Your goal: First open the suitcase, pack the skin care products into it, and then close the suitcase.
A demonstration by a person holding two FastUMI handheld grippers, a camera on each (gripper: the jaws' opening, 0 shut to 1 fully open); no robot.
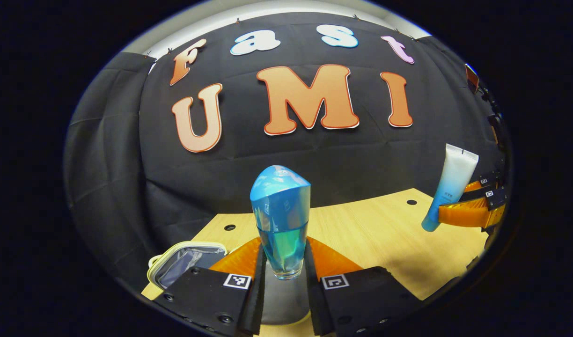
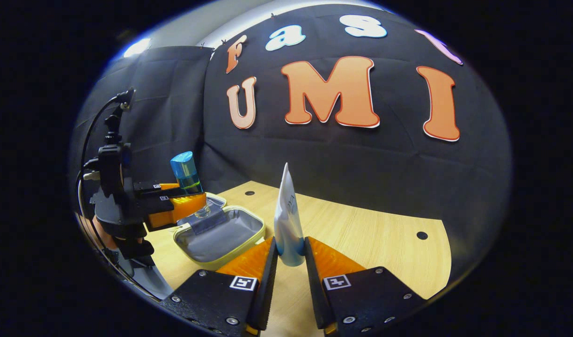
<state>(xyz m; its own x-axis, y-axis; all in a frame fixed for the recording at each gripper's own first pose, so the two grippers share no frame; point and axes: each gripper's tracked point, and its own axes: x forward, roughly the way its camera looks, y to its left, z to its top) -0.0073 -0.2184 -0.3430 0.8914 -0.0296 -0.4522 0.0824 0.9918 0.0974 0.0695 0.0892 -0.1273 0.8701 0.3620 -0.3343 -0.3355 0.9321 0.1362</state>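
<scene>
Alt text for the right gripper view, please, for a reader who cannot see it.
The right claw grips an upright white-and-blue tube over a wooden table. To its left, the left claw holds a blue bottle above an open grey-lined case.

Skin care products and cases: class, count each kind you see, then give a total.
Bottles: 1, the blue bottle in the left tongs
Tubes: 1, the white tube in the right tongs
Suitcases: 1, the open suitcase
Total: 3
</scene>
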